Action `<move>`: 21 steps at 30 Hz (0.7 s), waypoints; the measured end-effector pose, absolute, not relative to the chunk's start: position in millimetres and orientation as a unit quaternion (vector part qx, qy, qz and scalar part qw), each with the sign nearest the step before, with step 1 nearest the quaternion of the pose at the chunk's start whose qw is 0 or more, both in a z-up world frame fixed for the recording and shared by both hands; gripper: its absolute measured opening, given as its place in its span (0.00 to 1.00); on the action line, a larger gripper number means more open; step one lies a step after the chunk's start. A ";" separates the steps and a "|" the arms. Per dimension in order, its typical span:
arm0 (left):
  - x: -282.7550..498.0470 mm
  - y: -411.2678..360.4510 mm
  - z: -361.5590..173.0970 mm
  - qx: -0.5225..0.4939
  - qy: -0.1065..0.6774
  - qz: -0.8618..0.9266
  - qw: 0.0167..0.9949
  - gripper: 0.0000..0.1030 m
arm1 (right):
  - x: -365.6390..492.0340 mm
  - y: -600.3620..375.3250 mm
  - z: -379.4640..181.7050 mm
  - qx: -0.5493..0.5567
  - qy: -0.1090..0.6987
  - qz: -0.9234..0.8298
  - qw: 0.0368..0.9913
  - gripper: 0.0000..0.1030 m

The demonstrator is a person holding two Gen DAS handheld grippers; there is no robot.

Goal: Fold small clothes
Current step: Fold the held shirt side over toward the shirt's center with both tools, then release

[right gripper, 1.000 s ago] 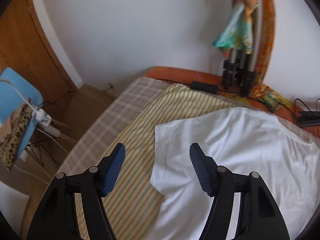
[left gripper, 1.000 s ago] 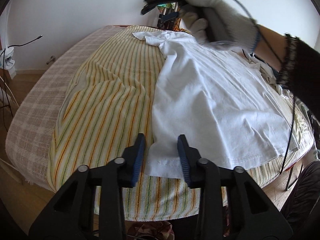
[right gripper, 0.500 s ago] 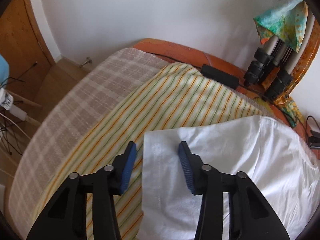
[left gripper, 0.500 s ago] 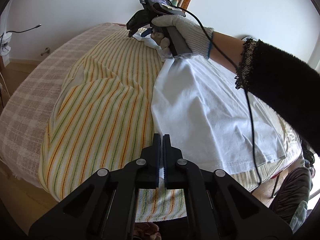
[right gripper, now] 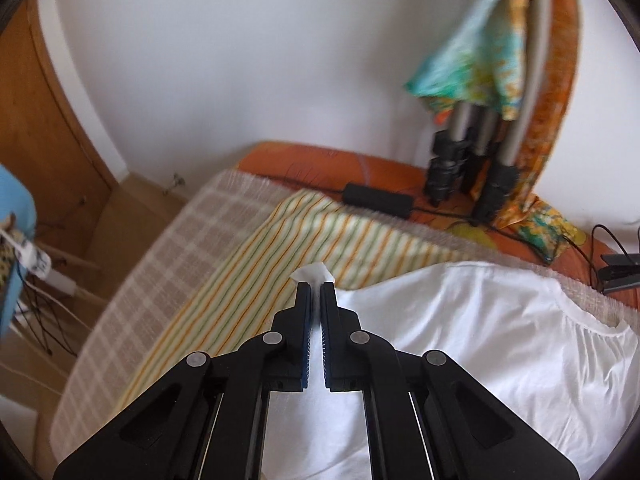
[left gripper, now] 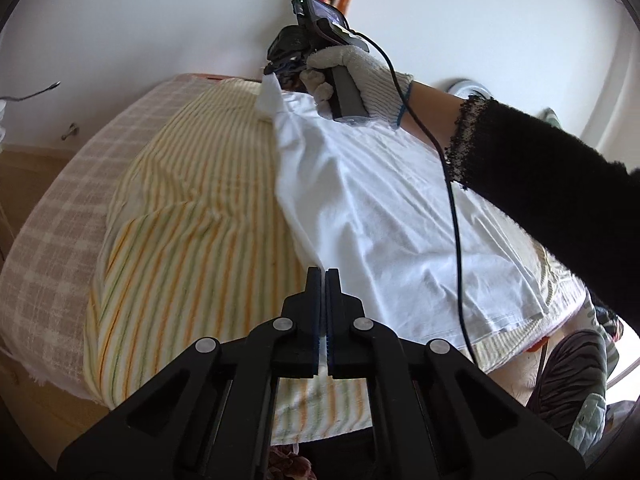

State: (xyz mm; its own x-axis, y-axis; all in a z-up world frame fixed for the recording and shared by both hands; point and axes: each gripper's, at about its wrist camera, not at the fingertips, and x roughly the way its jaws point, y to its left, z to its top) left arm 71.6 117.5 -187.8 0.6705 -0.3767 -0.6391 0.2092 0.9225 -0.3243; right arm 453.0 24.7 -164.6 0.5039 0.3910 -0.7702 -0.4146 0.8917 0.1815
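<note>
At the lower middle of the frame the right gripper (right gripper: 316,286) has just closed its jaws on a corner of the white T-shirt (right gripper: 460,344), a small tuft of cloth poking out above the tips. The shirt spreads across the lower right, over a striped sheet (right gripper: 280,256) on the bed (right gripper: 172,256). A black power adapter (right gripper: 378,200) lies at the upper middle, with tripod legs (right gripper: 460,168) and colourful cloth (right gripper: 476,56) at the upper right.
</note>
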 end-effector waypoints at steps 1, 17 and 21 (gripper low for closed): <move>73.5 113.7 -185.4 -0.107 0.371 -0.165 0.908 0.00 | 455.0 17.4 -161.0 -0.003 0.436 0.231 0.870 0.03; 85.7 5.2 -166.6 0.020 0.396 -0.313 0.863 0.00 | 443.4 -137.1 -134.0 0.056 0.397 0.189 0.896 0.03; 88.5 -19.7 -171.9 0.042 0.403 -0.326 0.854 0.00 | 451.3 -180.5 -152.9 0.073 0.426 0.150 0.889 0.03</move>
